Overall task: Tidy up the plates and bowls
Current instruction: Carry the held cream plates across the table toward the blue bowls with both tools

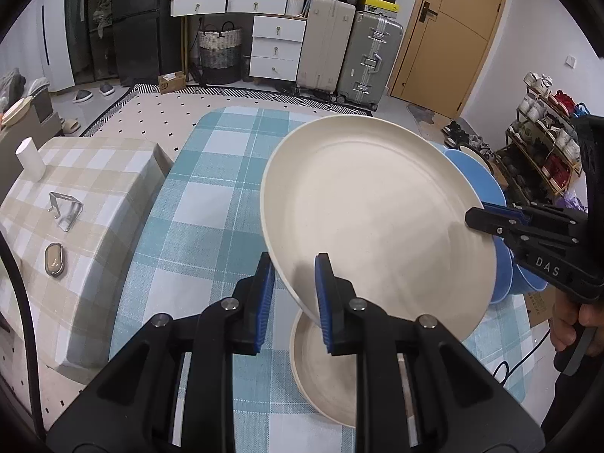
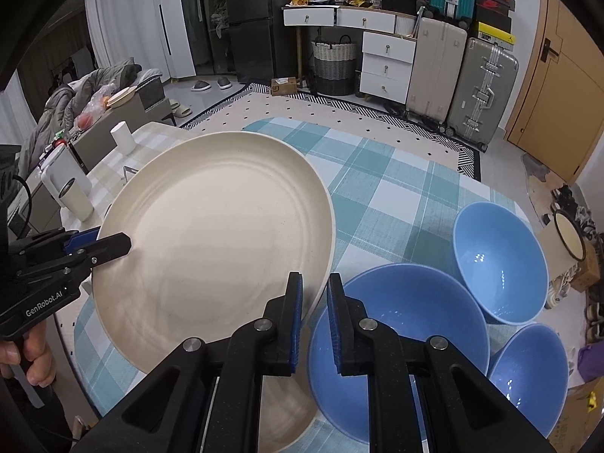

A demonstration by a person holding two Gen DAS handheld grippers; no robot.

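A cream plate [image 2: 211, 249], gripped at opposite rims by the left gripper [image 1: 294, 290] and right gripper [image 2: 315, 305], is held above another plate [image 1: 321, 370], while three blue bowls [image 2: 498, 264] are left unstacked on the table [image 1: 211, 204].

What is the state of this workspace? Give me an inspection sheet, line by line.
Surface: blue checked tablecloth.
Job's things: large cream plate lifted and tilted above a second cream plate; three blue bowls at right.
Clutter: white cup, metal clip on the beige side table.
Grippers: left gripper and right gripper each straddle the plate's rim.
Cables: black cable.
Surroundings: suitcases, drawers, shoe rack.
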